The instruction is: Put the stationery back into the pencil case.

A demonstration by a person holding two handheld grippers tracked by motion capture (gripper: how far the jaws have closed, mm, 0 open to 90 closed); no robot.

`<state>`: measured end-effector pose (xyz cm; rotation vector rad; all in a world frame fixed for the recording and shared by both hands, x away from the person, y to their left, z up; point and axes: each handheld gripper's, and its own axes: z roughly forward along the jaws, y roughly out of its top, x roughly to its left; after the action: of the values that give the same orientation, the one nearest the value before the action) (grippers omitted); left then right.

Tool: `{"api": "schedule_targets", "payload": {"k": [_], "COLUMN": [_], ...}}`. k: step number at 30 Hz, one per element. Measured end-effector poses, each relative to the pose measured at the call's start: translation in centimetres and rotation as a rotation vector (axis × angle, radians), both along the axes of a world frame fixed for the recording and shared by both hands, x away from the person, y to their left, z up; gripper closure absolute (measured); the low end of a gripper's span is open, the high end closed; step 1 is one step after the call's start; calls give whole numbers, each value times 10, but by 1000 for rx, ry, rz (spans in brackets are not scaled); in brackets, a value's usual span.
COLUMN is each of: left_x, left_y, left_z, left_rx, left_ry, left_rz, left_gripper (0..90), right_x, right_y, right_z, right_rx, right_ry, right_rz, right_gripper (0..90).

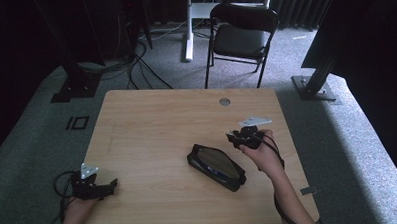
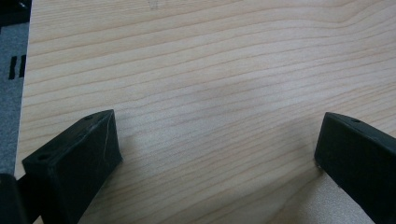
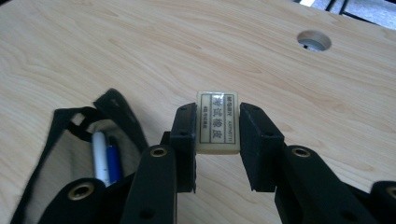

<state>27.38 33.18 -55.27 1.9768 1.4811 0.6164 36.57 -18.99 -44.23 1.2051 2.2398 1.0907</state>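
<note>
Right gripper (image 3: pixel 217 135) pinching eraser (image 3: pixel 217 122): pale block with printed black characters on its label, clamped flat between both pads, upper part sticking out past the jaw tips. Held clear above the wooden table (image 3: pixel 140 51), not touching it. In high view, right gripper (image 1: pixel 236 135) up off the table, just beyond and to the right of the pencil case (image 1: pixel 216 166).

Pencil case (image 3: pixel 70 154) below and left of right jaws in right gripper view, black, lying open, pale lining showing. Inside: white pen (image 3: pixel 99 156) and blue pen (image 3: pixel 113 161) side by side, touching. Case apart from eraser, no contact with jaws.

Round cable hole (image 3: pixel 314 41) in tabletop well ahead of right jaws, off to the right.

Left gripper (image 2: pixel 217 154) jaws spread wide, bare wood grain between them, nothing pinched. Sitting low at near left table edge in high view (image 1: pixel 113 184), well apart from case and right gripper.

Folding chair (image 1: pixel 241 35) on carpet beyond far table edge.
</note>
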Motion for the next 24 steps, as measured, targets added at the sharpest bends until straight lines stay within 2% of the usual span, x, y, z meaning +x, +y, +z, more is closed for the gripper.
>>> {"api": "schedule_targets", "payload": {"k": [7,9,10,24], "left_x": [0,0,0,0], "left_y": [0,0,0,0], "left_z": [0,0,0,0], "left_rx": [1,1,1,0], "left_ry": [0,0,0,-1], "left_rz": [-1,0,-1,0], "left_gripper": [4,4,4,3], "right_x": [-9,-11,-12,-24], "right_y": [10,12,13,27], "right_z": [9,11,13,25], "right_rx": [13,3,18,8], "right_ry": [-16,-26,-23,-54], "right_rz": [57,66,76,166], "right_gripper": [683,682,683,682]}}
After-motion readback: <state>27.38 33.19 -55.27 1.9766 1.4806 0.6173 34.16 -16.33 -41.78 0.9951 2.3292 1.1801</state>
